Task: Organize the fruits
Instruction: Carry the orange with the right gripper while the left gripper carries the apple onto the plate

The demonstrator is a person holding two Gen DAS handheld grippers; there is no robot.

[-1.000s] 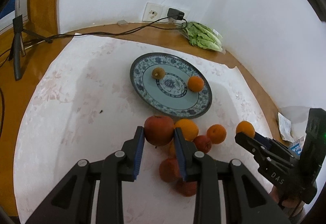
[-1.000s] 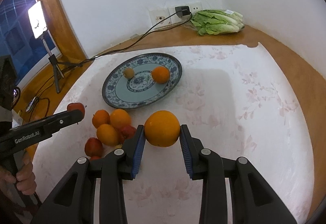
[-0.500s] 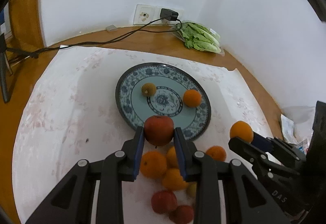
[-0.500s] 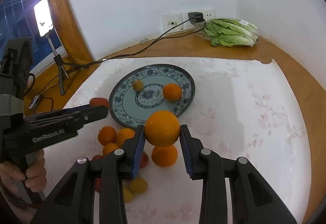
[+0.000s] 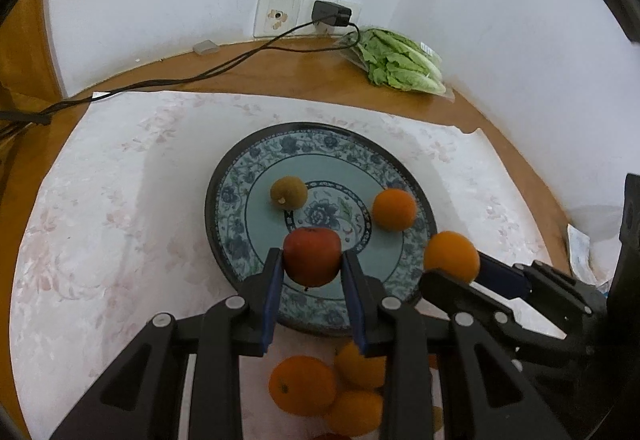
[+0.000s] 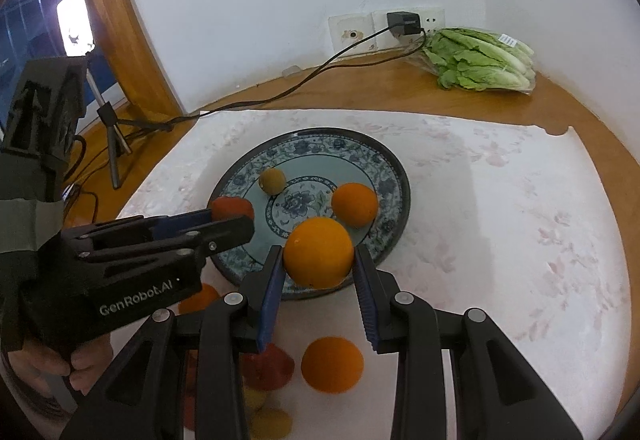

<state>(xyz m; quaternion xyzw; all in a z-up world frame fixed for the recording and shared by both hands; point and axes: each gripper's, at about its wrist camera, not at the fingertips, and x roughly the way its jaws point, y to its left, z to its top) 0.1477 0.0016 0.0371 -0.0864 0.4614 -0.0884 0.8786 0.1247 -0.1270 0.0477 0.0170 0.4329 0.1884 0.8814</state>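
Note:
My left gripper (image 5: 311,269) is shut on a red apple (image 5: 312,256) and holds it above the near rim of the blue patterned plate (image 5: 256,160). My right gripper (image 6: 318,267) is shut on an orange (image 6: 319,253) above the plate's (image 6: 384,164) near edge. On the plate lie an orange (image 5: 394,209) and a small brownish-green fruit (image 5: 289,192). Loose oranges (image 5: 302,386) and red fruits (image 6: 268,366) lie on the cloth below the grippers. The right gripper with its orange (image 5: 451,257) shows at the right of the left wrist view.
A white floral cloth (image 5: 100,200) covers the round wooden table. A bag of lettuce (image 6: 480,60) lies at the back by the wall socket (image 6: 384,28), with a black cable (image 5: 180,80) running left. A tripod light (image 6: 76,20) stands at the left.
Both grippers have moved forward with their fruit, from above the loose pile to above the plate's near rim. Both stay shut.

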